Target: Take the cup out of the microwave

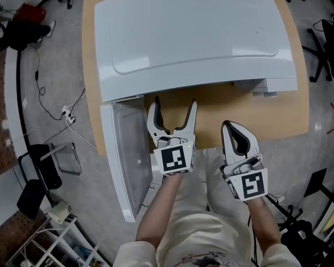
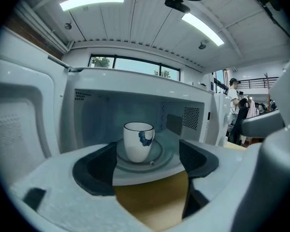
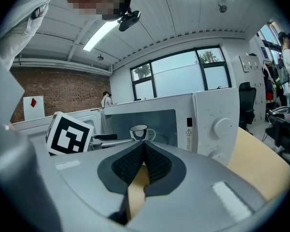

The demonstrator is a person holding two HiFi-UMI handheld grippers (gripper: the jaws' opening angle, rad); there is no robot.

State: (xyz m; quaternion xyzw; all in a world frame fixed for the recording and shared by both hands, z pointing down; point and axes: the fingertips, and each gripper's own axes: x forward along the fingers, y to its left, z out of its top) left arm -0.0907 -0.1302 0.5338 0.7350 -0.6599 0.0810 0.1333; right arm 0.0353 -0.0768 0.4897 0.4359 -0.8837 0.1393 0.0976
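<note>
A white cup with a blue mark stands upright on the glass turntable inside the white microwave. The microwave's door is swung open to the left. My left gripper is open in front of the cavity, short of the cup, with nothing between its jaws. In the left gripper view the cup shows beyond the gap of the left gripper. My right gripper is shut and empty, lower right of the opening, over the table edge. The right gripper view shows the cup far beyond the right gripper.
The microwave sits on a wooden table. Its control panel with two knobs is right of the cavity. A black stool and cables lie on the floor at left; office chairs stand at right. A person stands far off.
</note>
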